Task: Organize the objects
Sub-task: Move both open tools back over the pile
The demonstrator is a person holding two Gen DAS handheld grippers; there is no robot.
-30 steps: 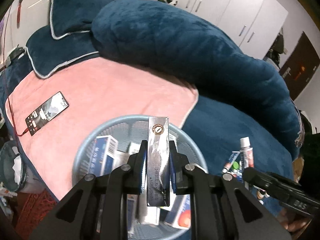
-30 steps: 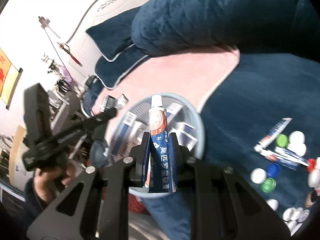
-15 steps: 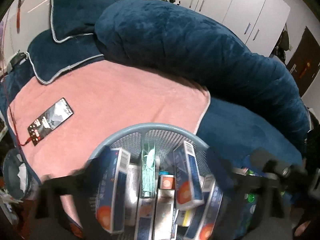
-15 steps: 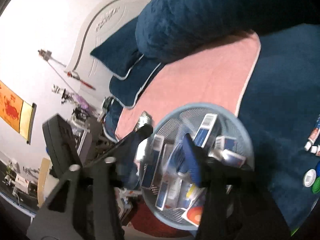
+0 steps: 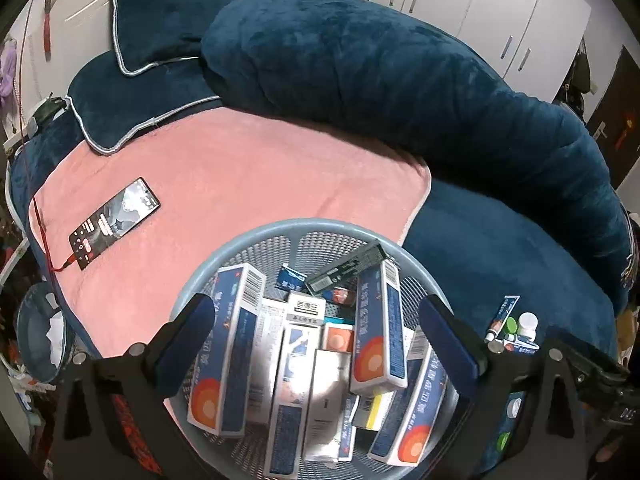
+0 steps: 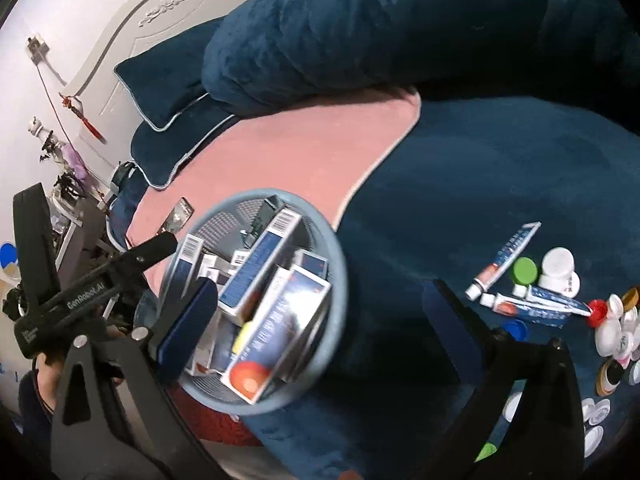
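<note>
A round light-blue mesh basket (image 5: 256, 240) sits at the bed's near edge, on pink towel and blue blanket. It holds several blue-and-white toothpaste boxes (image 5: 378, 324) and a dark box (image 5: 346, 268) at its far rim. My left gripper (image 5: 320, 344) is open and empty right above the basket. My right gripper (image 6: 320, 328) is open and empty, over the basket's (image 6: 340, 272) right rim. Toothpaste tubes (image 6: 506, 256) and several bottle caps (image 6: 524, 270) lie on the blanket to the right. The left gripper also shows in the right wrist view (image 6: 156, 246).
A phone (image 5: 114, 222) with a red cable lies on the pink towel (image 5: 248, 168). A large rolled blue duvet (image 5: 380, 80) and pillows (image 5: 148, 48) fill the back of the bed. A small bin (image 5: 40, 332) stands off the left edge.
Both grippers have opened and let go of what they held: the left a silver-dark box, the right a toothpaste tube. Both pulled closer over the basket.
</note>
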